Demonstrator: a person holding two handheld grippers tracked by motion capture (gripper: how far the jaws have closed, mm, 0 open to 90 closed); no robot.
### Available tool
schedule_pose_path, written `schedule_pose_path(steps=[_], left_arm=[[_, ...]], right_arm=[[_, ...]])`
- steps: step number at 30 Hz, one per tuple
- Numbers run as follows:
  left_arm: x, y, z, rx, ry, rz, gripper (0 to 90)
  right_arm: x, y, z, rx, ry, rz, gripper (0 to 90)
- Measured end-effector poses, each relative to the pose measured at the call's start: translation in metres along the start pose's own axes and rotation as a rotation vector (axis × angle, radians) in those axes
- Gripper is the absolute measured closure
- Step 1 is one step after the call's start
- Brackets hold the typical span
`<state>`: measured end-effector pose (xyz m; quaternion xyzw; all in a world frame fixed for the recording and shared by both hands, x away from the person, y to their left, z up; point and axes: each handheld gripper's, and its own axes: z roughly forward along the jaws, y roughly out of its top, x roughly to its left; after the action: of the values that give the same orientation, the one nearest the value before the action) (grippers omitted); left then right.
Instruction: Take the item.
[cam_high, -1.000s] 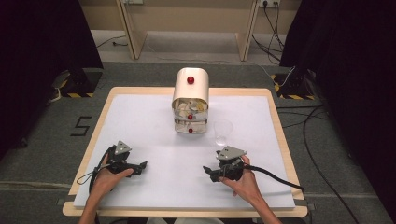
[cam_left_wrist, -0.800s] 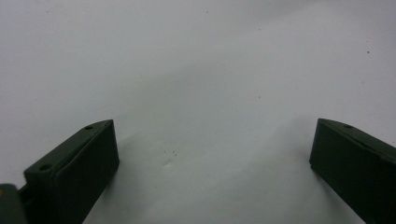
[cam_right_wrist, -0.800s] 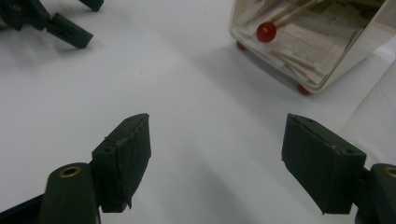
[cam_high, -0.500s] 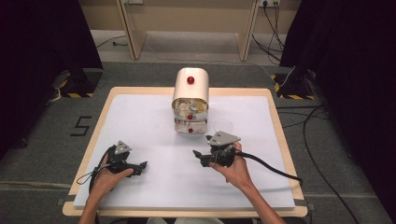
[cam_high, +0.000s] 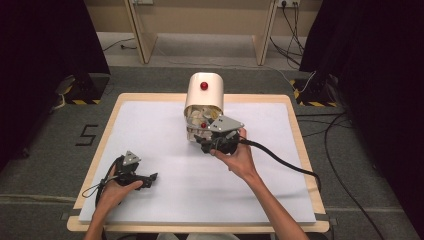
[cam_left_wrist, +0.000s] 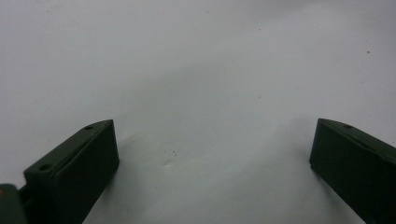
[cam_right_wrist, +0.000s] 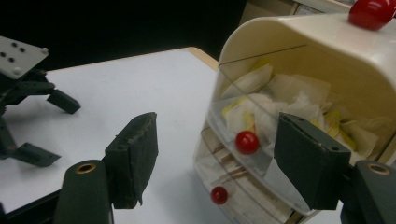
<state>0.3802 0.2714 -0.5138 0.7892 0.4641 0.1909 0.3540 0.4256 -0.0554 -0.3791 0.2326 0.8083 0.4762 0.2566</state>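
Both matte black grippers gape: right gripper (cam_right_wrist: 215, 158) facing glossy rounded drawer box (cam_right_wrist: 299, 93).

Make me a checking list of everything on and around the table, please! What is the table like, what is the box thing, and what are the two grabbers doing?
Surface: white table with a wooden rim, bare around the box.
Job's things: cream drawer box with red knobs; paper packets inside its clear front.
Clutter: nothing seen.
Grippers: left gripper rests low on the table, jaws wide open, holding nothing. Right gripper is at the box front, jaws open either side of a red knob, not closed on it.
Cables: black cable trails from the right gripper; more lie on the floor.
Surroundings: grey floor, black curtains, wooden frame behind.
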Motion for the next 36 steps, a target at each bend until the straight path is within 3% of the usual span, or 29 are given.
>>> schedule_pose_path(steps=[5, 15, 18, 22, 31, 36], left_arm=[[0.000, 0.000, 0.000, 0.001, 0.000, 0.000, 0.2], [0.000, 0.000, 0.000, 0.000, 0.000, -0.001, 0.1], [0.000, 0.000, 0.000, 0.001, 0.000, 0.000, 0.1], [0.000, 0.000, 0.000, 0.001, 0.000, 0.000, 0.2], [0.000, 0.000, 0.000, 0.000, -0.001, 0.000, 0.2], [0.000, 0.000, 0.000, -0.001, -0.001, 0.000, 0.2]], right_arm=[[-0.012, 0.004, 0.008, -0.006, -0.019, 0.014, 31.0], [-0.026, 0.002, 0.026, 0.029, -0.074, -0.011, 30.4], [-0.027, -0.001, 0.032, 0.041, -0.044, 0.022, 30.3], [-0.026, -0.002, 0.034, 0.049, -0.059, -0.001, 29.8], [-0.022, -0.002, 0.029, 0.068, -0.029, -0.024, 30.3], [-0.017, -0.002, 0.020, 0.088, 0.005, -0.038, 35.8]])
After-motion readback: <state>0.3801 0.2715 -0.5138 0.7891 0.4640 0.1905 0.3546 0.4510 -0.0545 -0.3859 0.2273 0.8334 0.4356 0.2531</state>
